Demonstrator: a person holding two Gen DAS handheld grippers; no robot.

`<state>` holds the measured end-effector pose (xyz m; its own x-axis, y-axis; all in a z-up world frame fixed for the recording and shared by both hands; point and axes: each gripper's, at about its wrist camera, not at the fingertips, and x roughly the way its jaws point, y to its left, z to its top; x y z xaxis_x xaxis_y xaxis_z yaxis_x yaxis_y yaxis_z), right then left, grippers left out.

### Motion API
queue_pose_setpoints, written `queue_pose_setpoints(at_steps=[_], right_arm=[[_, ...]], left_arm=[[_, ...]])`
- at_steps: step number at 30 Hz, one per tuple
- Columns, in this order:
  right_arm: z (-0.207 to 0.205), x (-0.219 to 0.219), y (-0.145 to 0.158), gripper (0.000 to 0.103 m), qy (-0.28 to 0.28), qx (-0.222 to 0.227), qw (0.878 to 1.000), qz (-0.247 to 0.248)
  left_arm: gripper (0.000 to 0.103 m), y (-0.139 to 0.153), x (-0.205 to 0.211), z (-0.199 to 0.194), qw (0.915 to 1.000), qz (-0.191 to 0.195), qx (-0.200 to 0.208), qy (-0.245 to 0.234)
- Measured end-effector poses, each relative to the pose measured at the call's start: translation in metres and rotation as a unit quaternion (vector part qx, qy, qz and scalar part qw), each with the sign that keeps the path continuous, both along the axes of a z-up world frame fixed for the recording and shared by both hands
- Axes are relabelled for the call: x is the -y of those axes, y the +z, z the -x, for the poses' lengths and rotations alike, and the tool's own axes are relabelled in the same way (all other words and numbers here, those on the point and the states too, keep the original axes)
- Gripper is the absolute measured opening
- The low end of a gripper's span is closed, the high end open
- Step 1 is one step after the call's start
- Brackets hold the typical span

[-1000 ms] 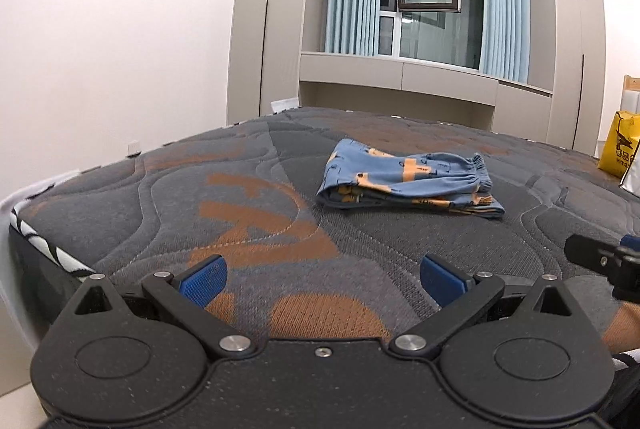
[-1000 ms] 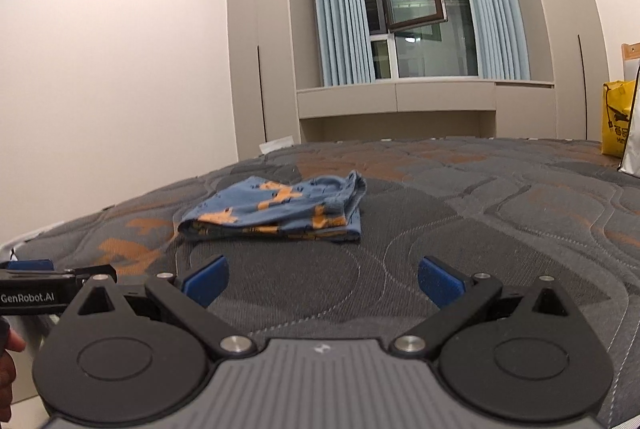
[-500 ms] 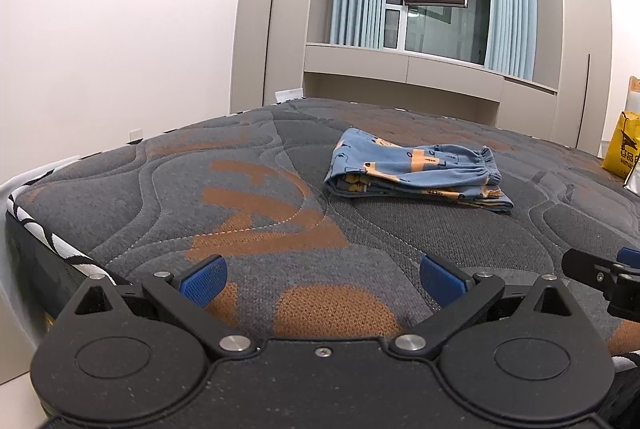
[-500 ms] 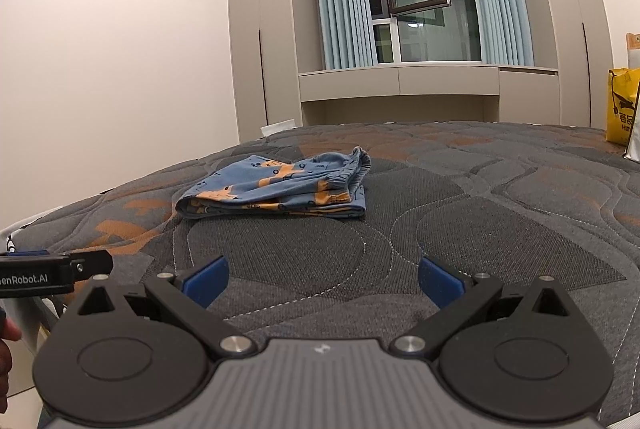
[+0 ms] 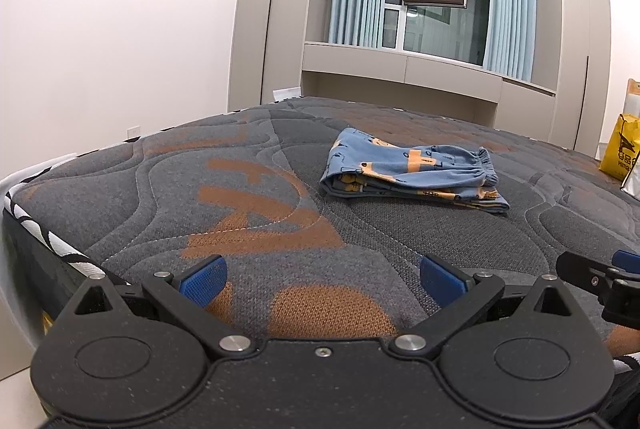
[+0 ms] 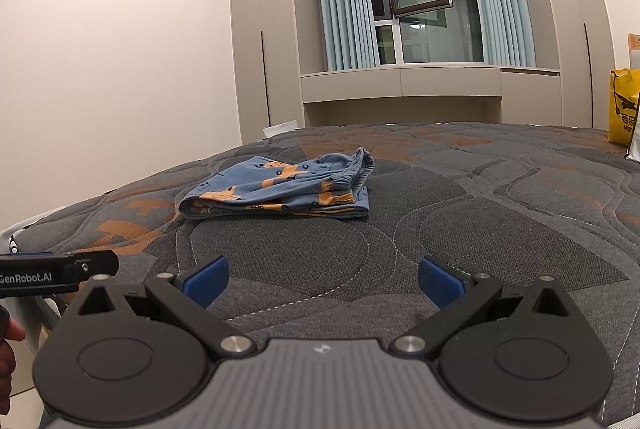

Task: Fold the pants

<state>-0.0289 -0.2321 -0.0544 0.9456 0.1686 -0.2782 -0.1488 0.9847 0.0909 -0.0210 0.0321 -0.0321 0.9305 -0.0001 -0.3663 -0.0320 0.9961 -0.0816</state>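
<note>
Folded pants (image 5: pixel 412 171) lie on the mattress (image 5: pixel 248 205), well ahead of both tongs.

Left tongs (image 5: pixel 322 275) and right tongs (image 6: pixel 323 279) hover low over the near edge, each with blue pads spread apart and gripping nothing; a yellow bag (image 6: pixel 623 105) stands at the far right, contents hidden.

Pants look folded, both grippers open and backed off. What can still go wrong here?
1. The pants lie as a loose stack with an uneven lower layer sticking out; any nudge might undo the fold.
2. The left gripper and right gripper sit close side by side, so they might collide.
3. The quilted mattress may snag fabric if it is dragged.
</note>
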Motion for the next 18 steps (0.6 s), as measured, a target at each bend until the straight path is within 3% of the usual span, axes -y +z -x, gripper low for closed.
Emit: queue_pose_setpoints(at_steps=[18], right_arm=[[0.0026, 0.0003, 0.0015, 0.103, 0.003, 0.004, 1.0, 0.001]], left_arm=[[0.102, 0.0012, 0.0006, -0.0016, 0.9999, 0.007, -0.008, -0.01]])
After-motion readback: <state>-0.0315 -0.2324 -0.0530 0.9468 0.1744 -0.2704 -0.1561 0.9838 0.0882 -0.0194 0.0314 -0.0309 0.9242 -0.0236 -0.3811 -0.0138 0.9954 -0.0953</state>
